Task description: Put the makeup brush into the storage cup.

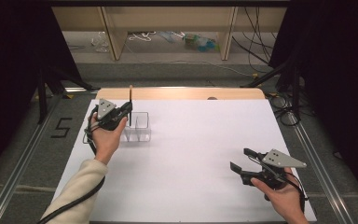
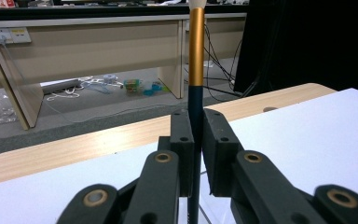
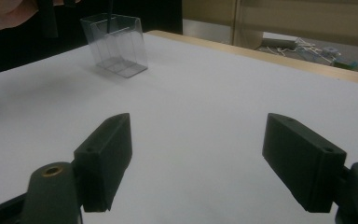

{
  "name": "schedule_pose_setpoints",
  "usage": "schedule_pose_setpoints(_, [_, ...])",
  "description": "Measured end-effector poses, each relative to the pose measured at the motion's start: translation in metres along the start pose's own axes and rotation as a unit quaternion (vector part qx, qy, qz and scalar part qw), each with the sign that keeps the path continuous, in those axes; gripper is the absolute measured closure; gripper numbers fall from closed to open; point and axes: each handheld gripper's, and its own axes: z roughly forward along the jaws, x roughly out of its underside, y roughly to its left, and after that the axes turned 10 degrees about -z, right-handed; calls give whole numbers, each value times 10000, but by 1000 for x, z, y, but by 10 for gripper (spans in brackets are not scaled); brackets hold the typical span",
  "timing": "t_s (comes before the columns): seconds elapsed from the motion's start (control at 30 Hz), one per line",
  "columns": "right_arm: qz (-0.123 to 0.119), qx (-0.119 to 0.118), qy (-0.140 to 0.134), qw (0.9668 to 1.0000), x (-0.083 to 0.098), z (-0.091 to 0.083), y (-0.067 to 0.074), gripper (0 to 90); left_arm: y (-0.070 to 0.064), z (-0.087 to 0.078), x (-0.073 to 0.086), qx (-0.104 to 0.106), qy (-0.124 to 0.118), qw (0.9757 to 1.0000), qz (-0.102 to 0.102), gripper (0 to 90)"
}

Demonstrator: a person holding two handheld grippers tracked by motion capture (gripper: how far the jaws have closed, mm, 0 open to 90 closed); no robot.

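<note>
Upright brush pinched over the clear box

Now, from the high view, the left gripper [image 1: 127, 110] is hovering at the far left of the white table [image 1: 200, 154], pinching a thin brush [image 1: 131, 94] that is standing upright, its lower end dipping into the clear plastic box [image 1: 139, 127] just beside the hand. The right gripper [image 1: 241, 160] is resting well apart, near the table's front right corner, its jaws gaping with nothing between them.

Looking along the left gripper [image 2: 196, 135], the two black jaws are squeezing tight on the brush [image 2: 196, 56], gripping its dark stem just below the gold sleeve; the pale tip is poking past the top edge.

Looking along the right gripper [image 3: 200, 163], its jaws are standing wide over bare white table [image 3: 205, 93]. Farther off, the clear box [image 3: 116, 44] is sitting upright with a dark stem going down into it.
</note>
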Motion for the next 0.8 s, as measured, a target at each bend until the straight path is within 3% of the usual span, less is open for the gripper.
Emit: schedule_pose_setpoints(0.8, [-3,-28,49,10000,0,0,0,251,0,3,7,-71,102,9999,37,828])
